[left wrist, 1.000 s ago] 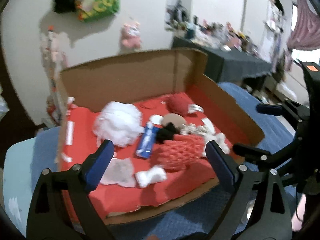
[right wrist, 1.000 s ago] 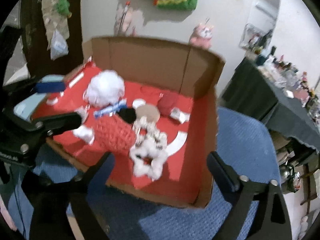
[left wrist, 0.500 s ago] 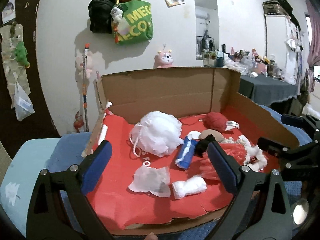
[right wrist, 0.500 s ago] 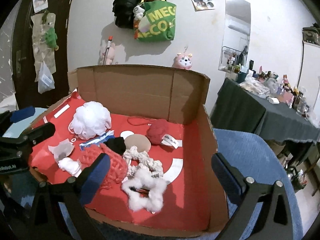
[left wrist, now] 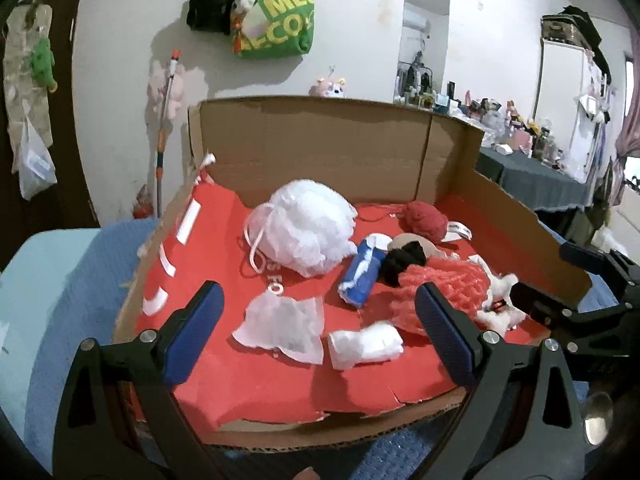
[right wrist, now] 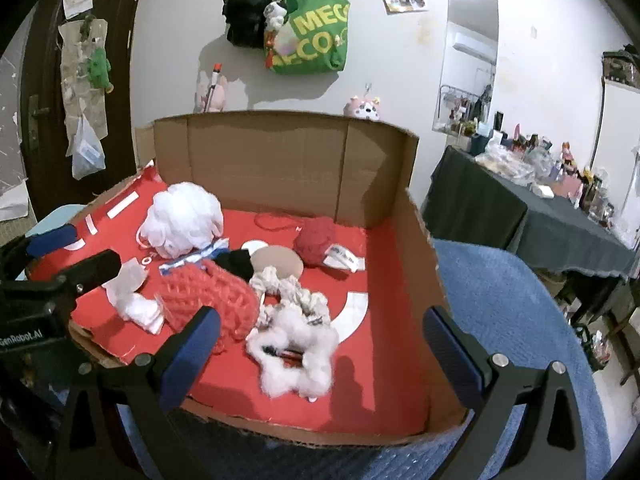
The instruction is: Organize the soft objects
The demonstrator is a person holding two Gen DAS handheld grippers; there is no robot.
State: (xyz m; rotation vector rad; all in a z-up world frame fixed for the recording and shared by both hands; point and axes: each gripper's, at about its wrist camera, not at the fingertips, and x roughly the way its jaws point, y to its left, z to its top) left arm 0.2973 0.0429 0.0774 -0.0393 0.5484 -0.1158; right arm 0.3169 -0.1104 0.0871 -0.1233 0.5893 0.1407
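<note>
A cardboard box with a red lining holds several soft objects. Inside lie a white mesh puff, a blue pack, a black cloth, a red knit piece, a red yarn ball, a white tissue and a white roll. My left gripper hangs open at the near edge, empty. My right gripper is open above a fluffy white scrunchie, beside a rope and the knit piece.
The box sits on a blue mat. A dark table crowded with bottles stands to the right. A green bag hangs on the wall behind. A door is at the left.
Both cameras have tilted up and steadied, so the wall and box back now show. The grippers stay open and empty. Objects in the box have not moved.
</note>
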